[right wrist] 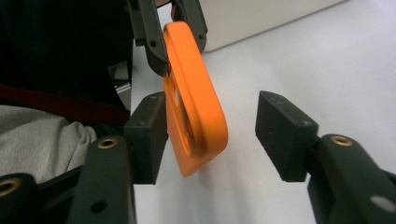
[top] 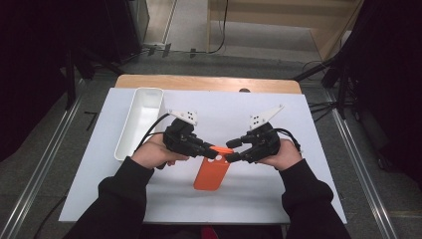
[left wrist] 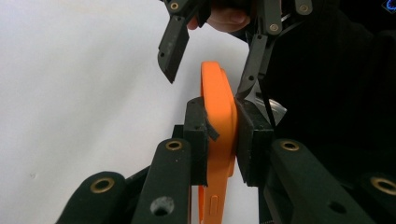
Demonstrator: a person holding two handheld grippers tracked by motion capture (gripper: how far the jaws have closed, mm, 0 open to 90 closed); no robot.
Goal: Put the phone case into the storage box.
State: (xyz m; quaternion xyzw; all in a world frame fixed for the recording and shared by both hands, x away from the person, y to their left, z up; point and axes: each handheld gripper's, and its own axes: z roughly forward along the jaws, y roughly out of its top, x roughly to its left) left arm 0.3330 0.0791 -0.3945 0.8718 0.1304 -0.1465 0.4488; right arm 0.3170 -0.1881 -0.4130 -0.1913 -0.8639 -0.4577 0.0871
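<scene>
An orange phone case (top: pixel 211 174) is tilted over the white sheet at the table's middle, its upper end lifted. My left gripper (top: pixel 213 152) is shut on that upper end. In the left gripper view both pads squeeze the case (left wrist: pixel 218 107) edge-on, with my left gripper (left wrist: pixel 222 128) around it. My right gripper (top: pixel 231 150) comes in from the right, open. In the right gripper view the case (right wrist: pixel 191 102) hangs between its jaws, close to the left pad (right wrist: pixel 147 130), with a wide gap to the other one. My right gripper (right wrist: pixel 215 133) holds nothing.
A long white tray (top: pixel 130 130) lies on the left of the white sheet (top: pixel 278 189); its wall (right wrist: pixel 261 18) appears behind the case in the right gripper view. Dark sleeves reach in from the near edge. Bare wood (top: pixel 209 82) borders the far side.
</scene>
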